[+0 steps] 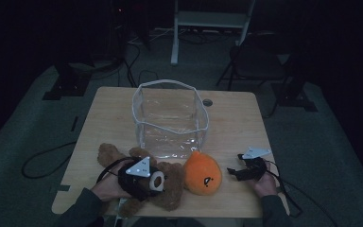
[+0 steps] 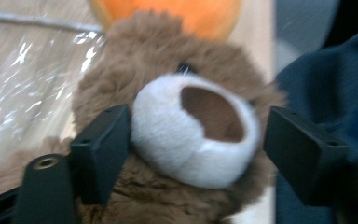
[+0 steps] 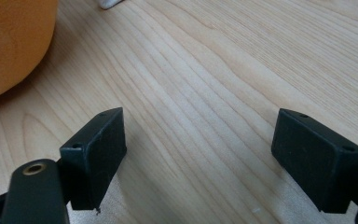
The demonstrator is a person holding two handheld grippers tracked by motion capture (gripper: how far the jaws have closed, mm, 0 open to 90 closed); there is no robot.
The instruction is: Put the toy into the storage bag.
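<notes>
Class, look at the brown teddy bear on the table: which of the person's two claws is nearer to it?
Left. The left claw is over the teddy bear, jaws open either side of its white muzzle. The right claw rests open on the table, beyond the orange plush.

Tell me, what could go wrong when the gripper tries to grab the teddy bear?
The left gripper is open around the teddy bear's white snout, so it might pinch only the snout and slip off. The orange plush touches the bear and may get dragged. The clear bag looks floppy and could tip.
</notes>
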